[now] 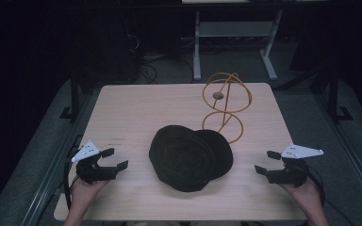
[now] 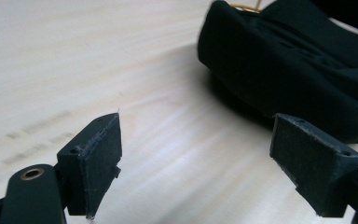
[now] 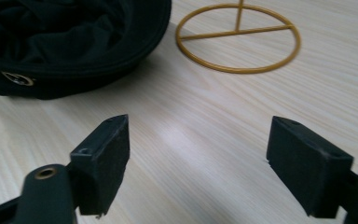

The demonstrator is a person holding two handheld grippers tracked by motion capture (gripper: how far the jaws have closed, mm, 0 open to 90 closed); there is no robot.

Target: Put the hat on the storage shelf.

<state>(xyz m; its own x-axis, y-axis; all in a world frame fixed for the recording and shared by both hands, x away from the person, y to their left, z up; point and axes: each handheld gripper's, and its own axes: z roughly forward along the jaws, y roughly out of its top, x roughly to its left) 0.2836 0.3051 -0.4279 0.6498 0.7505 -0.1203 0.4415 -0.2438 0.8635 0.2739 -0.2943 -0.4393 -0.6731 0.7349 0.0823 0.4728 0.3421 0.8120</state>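
On the table [image 1: 122, 108], mid-front, black cap [image 1: 190, 157] lies crumpled with its open side up, brim toward the gold wire stand [image 1: 226, 104] just behind it. My left claw [image 1: 115, 159] sits low at the left edge, jaws apart, nothing between them, pointing at the cap. My right claw [image 1: 267, 162] sits at the right edge, jaws apart too, holding nothing. Both well clear of the cap.

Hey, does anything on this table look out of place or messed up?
The black hat lies crumpled on the table, opening up, beside the gold wire stand rather than on it. The stand is upright and bare. Both tongs, left and right, are open and apart from the hat.
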